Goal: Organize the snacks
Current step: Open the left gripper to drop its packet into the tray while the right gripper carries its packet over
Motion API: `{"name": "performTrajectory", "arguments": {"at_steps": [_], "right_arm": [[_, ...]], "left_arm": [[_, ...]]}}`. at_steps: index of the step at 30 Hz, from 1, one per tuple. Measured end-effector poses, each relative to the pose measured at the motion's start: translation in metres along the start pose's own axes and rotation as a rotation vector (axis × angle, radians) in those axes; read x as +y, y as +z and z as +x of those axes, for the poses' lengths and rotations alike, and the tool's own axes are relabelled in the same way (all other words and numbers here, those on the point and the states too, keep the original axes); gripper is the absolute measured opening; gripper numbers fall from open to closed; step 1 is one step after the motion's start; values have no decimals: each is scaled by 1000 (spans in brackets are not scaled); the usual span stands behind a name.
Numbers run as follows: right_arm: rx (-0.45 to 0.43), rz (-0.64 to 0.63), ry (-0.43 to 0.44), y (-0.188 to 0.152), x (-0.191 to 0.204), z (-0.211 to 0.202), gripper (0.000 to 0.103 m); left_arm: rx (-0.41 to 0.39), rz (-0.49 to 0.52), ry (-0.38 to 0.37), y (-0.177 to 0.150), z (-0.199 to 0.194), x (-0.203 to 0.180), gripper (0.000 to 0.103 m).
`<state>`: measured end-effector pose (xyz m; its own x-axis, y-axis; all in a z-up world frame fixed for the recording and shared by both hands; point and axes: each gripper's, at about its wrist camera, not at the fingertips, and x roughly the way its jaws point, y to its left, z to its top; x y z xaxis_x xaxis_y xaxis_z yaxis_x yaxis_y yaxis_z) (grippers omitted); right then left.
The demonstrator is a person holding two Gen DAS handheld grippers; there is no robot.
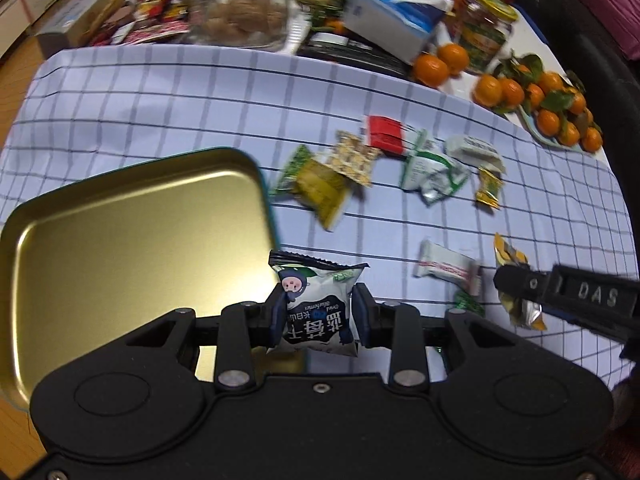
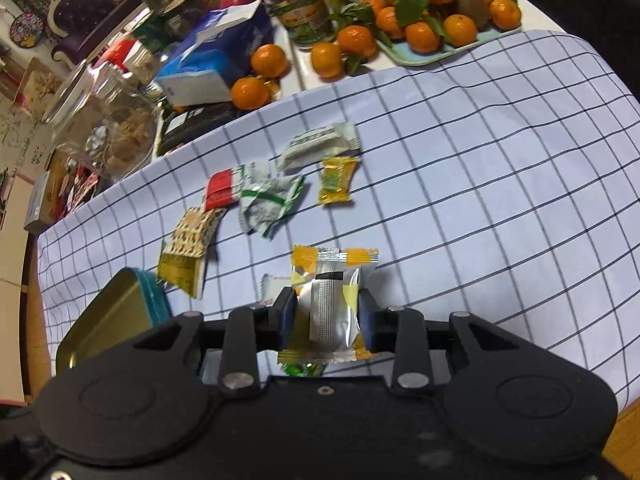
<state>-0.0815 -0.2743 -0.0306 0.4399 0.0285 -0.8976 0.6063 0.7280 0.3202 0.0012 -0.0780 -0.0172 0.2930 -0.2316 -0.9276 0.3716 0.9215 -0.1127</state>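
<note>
Left wrist view: the left gripper (image 1: 319,312) pinches a dried-blueberry packet (image 1: 316,308) just beside the gold tin tray (image 1: 132,232), while the right gripper (image 2: 328,314) clamps a yellow-and-silver packet (image 2: 332,300) above the checked tablecloth (image 2: 480,180), loose snacks (image 2: 264,200) beyond

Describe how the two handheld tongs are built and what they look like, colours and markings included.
Both are matte black plastic. The left tongs have a wide body with two round raised discs, paired linkage arms with silver pivot screws, and dark blue pads on the fingers. The right tongs are built the same way. Seen from the left camera, they carry raised letters, apparently "DAS". No cables or sleeves are visible.
</note>
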Motion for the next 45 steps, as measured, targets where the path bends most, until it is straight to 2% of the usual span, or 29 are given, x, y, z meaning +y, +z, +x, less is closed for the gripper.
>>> {"name": "performTrajectory", "arguments": {"at_steps": [11,24,32,36,45], "right_arm": [[7,-188,93,-40,73,7,35],[56,-406,206,-91,141,10,35],[72,-457,238,-102,156,10,36],[76,-464,239,-102,158,11,36],[86,-474,245,-104,161,14,36]], "left_arm": [[-7,-209,81,7,-8,80,43],[-16,-362,203,7,-13,135,43],[-5,-426,213,6,-13,151,44],[5,-431,238,6,-11,153,48],[9,-453,255,4,-11,158,48]]}}
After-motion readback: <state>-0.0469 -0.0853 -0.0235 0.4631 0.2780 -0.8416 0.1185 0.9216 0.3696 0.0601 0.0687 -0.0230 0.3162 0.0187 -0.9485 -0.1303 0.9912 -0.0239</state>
